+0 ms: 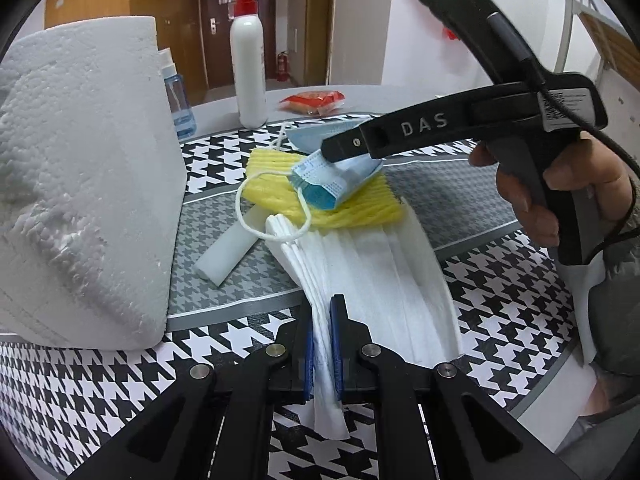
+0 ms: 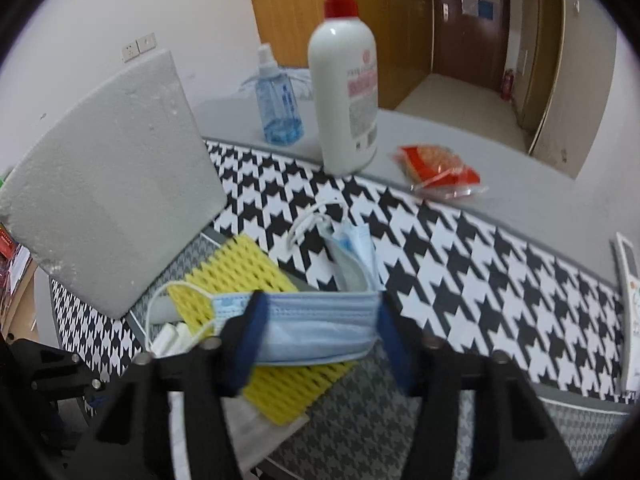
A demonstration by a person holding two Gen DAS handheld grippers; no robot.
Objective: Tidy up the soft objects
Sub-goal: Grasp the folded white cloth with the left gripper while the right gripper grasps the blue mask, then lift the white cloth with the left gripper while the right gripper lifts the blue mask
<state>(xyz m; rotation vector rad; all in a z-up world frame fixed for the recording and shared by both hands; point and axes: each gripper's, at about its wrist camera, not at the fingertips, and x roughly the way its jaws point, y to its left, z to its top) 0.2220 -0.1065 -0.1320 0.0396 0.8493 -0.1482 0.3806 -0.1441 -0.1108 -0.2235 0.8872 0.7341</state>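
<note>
My left gripper (image 1: 321, 344) has its jaws pinched tight on the near edge of the white sheets (image 1: 372, 264), a folded stack that fans out ahead of it on the houndstooth mat (image 1: 500, 316). The sheets hang a bit past the pads toward me.

My right gripper (image 2: 320, 332) is the fuzzy one. Its jaws sit wide apart with the blue mask (image 2: 316, 330) stretched across between the blue pads (image 2: 250, 332). From the left camera the gripper's tip (image 1: 344, 146) is right on top of that mask (image 1: 332, 178), but I honestly can't tell whether it's pinching it or just straddling it.

The mask lies on the yellow net (image 1: 320, 196), which rests on the far end of the sheets. One ear loop (image 1: 272, 208) flops off toward my left gripper, draped over the sheets. Just left of the sheets there's a white foam bar (image 1: 228, 246) lying flat on the mat.

Beyond the net is a second mask (image 2: 352, 256), crumpled. Off to the left of everything stands a big foam block (image 1: 84, 184). Farther back are a pump bottle (image 2: 344, 96), a small blue spray bottle (image 2: 278, 104) beside it, and a red snack packet (image 2: 438, 170) on the grey table (image 2: 520, 184) to the right.
</note>
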